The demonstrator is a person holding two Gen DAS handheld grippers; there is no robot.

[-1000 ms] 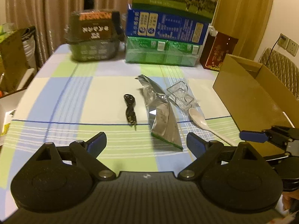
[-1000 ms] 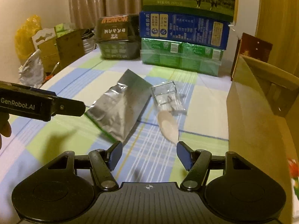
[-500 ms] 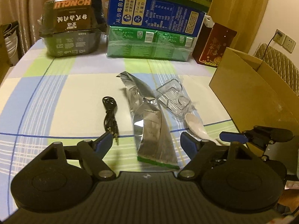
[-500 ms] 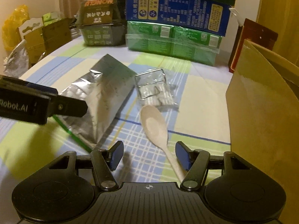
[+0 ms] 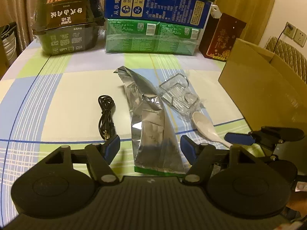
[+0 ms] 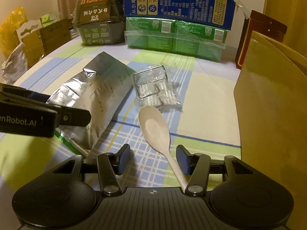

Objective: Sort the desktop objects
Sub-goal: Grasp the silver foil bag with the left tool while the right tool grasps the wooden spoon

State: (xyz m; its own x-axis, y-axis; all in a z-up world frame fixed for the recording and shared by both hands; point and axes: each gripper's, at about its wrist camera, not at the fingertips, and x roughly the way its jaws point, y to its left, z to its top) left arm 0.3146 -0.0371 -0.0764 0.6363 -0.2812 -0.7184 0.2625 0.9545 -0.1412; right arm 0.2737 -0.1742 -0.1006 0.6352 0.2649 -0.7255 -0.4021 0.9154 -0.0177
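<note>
- Left wrist view: the left tongs (image 5: 150,146) hang low over the bench (image 5: 57,95), which wears a blue, green and cream checked cloth, and their blue-padded fingers stand wide apart with nothing gripped.
- The near end of a crumpled silver foil pouch with a green bottom edge (image 5: 151,126) lies between those fingers, without visible contact on either side.
- A coiled black audio cable with a gold jack plug (image 5: 106,117) lies just left of the pouch, its plug near the left finger.
- A clear plastic packet holding a wire frame (image 5: 179,96) rests right of the pouch, and a cream plastic spoon (image 5: 205,123) lies just in front of it, handle pointing toward the right tongs (image 5: 238,138) at the picture's edge.
- An open brown cardboard box (image 5: 264,95) stands at the right side of the bench.
- At the far edge stand a dark HONGLU food tub (image 5: 67,28) and a blue milk carton (image 5: 157,7) stacked on green shrink-wrapped cartons (image 5: 151,38).

- Right wrist view: the right tongs (image 6: 153,159) are spread apart, holding nothing.
- The spoon (image 6: 155,128) lies bowl-up on the cloth, its handle running between the fingers close to the right one; whether it touches that pad cannot be told.
- The foil pouch (image 6: 94,97) lies to the left, partly behind the left tongs (image 6: 74,117), and the clear packet (image 6: 155,88) sits just beyond the spoon's bowl.
- The cardboard box (image 6: 268,105) rises close on the right.
</note>
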